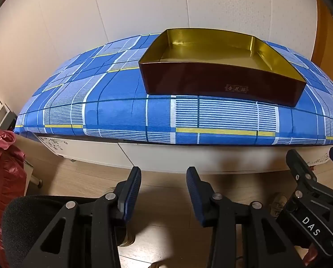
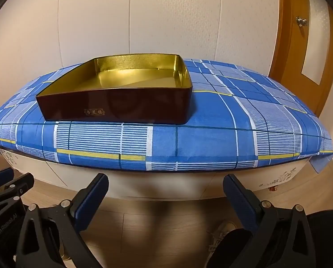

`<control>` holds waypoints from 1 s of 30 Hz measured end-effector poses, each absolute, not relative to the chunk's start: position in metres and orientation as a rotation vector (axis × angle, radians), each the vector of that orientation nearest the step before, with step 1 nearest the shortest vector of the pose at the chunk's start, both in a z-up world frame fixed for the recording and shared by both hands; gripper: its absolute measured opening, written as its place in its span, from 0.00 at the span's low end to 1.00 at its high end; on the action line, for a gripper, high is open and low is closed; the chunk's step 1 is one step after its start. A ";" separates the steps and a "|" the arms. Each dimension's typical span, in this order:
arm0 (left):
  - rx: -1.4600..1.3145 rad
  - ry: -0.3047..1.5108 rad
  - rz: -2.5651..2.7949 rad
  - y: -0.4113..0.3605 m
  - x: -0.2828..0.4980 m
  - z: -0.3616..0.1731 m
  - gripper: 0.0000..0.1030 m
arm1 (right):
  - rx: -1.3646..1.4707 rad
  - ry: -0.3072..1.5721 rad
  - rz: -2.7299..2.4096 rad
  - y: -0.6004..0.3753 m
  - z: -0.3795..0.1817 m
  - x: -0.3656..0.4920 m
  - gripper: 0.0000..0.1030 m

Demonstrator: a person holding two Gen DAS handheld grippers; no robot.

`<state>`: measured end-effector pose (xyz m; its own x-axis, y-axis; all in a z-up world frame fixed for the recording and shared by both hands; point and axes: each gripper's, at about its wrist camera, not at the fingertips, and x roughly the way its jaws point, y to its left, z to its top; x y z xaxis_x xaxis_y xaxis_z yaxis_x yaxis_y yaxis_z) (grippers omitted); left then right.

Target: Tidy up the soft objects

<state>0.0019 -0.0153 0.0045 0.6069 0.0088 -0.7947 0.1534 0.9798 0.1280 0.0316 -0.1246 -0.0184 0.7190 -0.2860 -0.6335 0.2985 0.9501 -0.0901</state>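
Blue plaid cloth (white and yellow stripes); dark red box, gold inside.

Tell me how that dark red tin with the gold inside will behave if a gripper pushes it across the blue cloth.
The tin looks rigid, so it should probably keep its shape. It looks empty, hence likely light and easy to shove. Its broad flat base suggests sliding rather than tipping, though the blue checked cloth may bunch under it.

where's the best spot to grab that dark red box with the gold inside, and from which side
Probably the near wall of the box, the one carrying the small gold label. It is open-topped with thin upright walls, so one finger can go inside and one outside, coming down over the rim from the front. The right gripper is open with nothing between its fingers and faces that wall. The box sits on a blue checked cloth.
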 end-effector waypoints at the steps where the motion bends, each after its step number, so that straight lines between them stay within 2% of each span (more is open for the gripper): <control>1: 0.192 0.916 -0.082 -0.015 0.002 0.005 0.41 | 0.018 0.697 -0.322 -0.125 -0.018 0.031 1.00; 30: 0.192 0.935 -0.084 -0.016 0.003 0.000 0.41 | 0.013 0.718 -0.300 -0.120 -0.021 0.035 1.00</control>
